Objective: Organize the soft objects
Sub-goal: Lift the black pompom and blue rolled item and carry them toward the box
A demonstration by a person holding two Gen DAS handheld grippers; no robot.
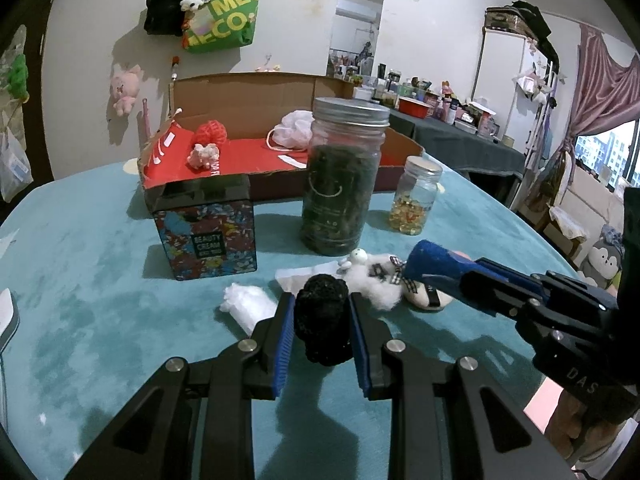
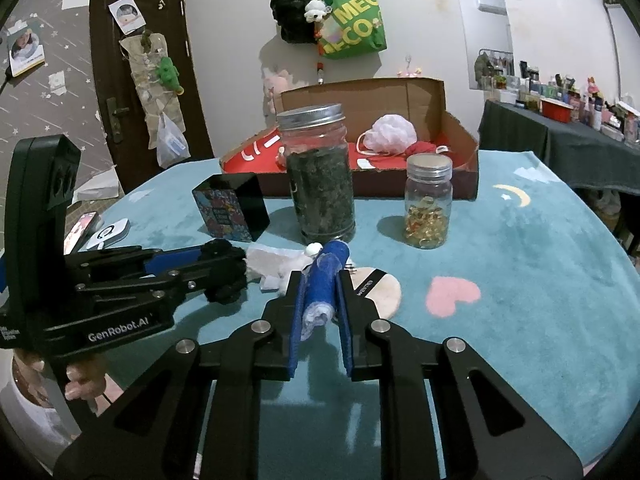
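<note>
In the left wrist view my left gripper (image 1: 320,305) is shut on a black knitted soft lump (image 1: 322,326), held between the blue pads just above the teal cloth. From the right, my right gripper (image 1: 448,270) reaches in with a blue fuzzy roll (image 1: 434,258). The right wrist view shows that gripper (image 2: 320,282) shut on the blue roll (image 2: 322,280), whose white inside shows at the near end. A white fluffy plush (image 1: 374,278) and a round beige puff (image 2: 380,290) lie beneath it. My left gripper (image 2: 226,272) is beside them at the left.
A patterned tin (image 1: 208,236), a tall dark-filled jar (image 1: 344,176) and a small jar of yellow capsules (image 1: 416,200) stand ahead. Behind them sits a red-lined cardboard box (image 1: 248,92) holding a red ball (image 1: 211,133), a pink plush (image 1: 204,155) and a pale mesh sponge (image 1: 296,130). White wadding (image 1: 248,300) lies at the left.
</note>
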